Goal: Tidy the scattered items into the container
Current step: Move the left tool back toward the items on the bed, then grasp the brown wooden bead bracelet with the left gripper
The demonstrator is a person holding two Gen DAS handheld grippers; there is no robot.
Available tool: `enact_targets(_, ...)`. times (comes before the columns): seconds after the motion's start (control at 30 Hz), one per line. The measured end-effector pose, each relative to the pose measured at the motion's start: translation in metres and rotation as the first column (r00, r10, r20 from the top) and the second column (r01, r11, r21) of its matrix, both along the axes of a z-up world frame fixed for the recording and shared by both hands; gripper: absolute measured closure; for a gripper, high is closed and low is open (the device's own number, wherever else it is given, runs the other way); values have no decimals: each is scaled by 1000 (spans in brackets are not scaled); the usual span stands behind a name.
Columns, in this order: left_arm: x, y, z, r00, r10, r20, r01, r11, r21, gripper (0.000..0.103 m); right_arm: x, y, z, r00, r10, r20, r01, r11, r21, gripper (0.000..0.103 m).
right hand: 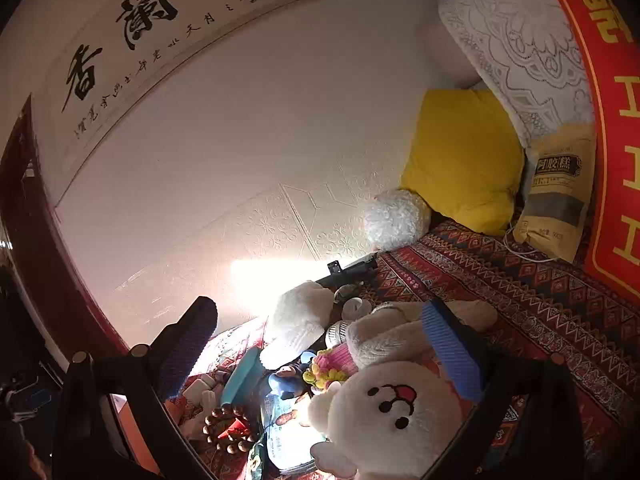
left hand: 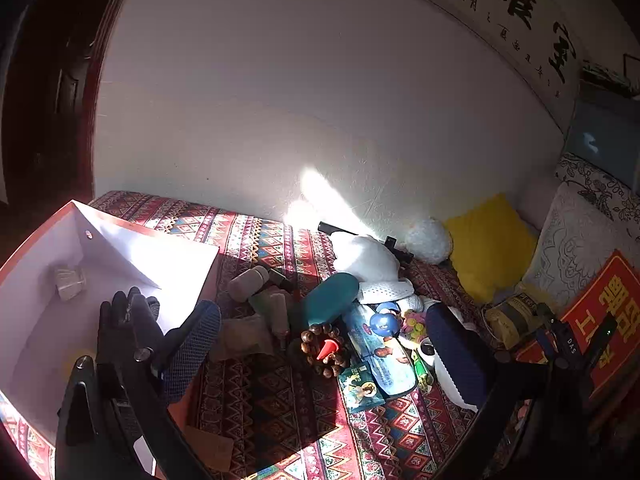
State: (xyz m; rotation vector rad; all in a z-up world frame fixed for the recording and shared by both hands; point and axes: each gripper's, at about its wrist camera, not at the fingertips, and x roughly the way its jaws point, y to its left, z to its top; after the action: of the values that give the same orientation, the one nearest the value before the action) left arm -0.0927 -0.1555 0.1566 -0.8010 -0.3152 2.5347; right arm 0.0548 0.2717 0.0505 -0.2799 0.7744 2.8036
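1. Where the left gripper (left hand: 324,344) spreads wide with nothing between its fingers, a black glove (left hand: 128,328) over the white box (left hand: 168,260) hides part of the box floor; a small pale object inside is hard to identify.
2. The right gripper (right hand: 324,344) is also spread, its fingers either side of a white plush bear (right hand: 384,416) without pressing it; the bear is cut off by the lower frame edge.
3. The teal case (left hand: 330,298) lies slantwise in the pile, long axis running toward the box.
4. Everything rests on a patterned red blanket (left hand: 280,408) against a white wall (left hand: 300,100), with a yellow cushion (left hand: 488,244) beyond.
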Motion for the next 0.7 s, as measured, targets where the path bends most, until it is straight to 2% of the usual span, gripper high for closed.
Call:
enact_targets(0.17,-18,33,-27,998,-40,56,42,998,-45,0,-4,10,-10,999,13,30,-11,999,-50,0)
enact_targets(0.27,-32,61,-53,993,-63,105,74,991,-108,0,-7,5,-11,997,69,24,-67,995,-71,0)
enact_targets(0.33,-44,80,-74,986,-75,151,96,985,-141,0,-14,-3,-13,988,150,23,-147,984,-97,0)
enact_targets(0.4,-58,98,-98,977,-78,199,115,977,-180,0,-23,-14,-15,967,254,24,-249,960,-126,0)
enact_targets(0.53,-83,119,-143,963,-39,267,116,953,-281,0,-41,-39,-24,923,380,63,-369,919,-135,1)
enact_targets(0.63,-101,122,-169,952,2,305,93,950,-297,0,-53,-55,-33,886,454,95,-436,885,-161,1)
enact_targets(0.7,-111,123,-182,945,13,326,87,953,-290,0,-62,-63,-43,854,507,114,-479,853,-210,1)
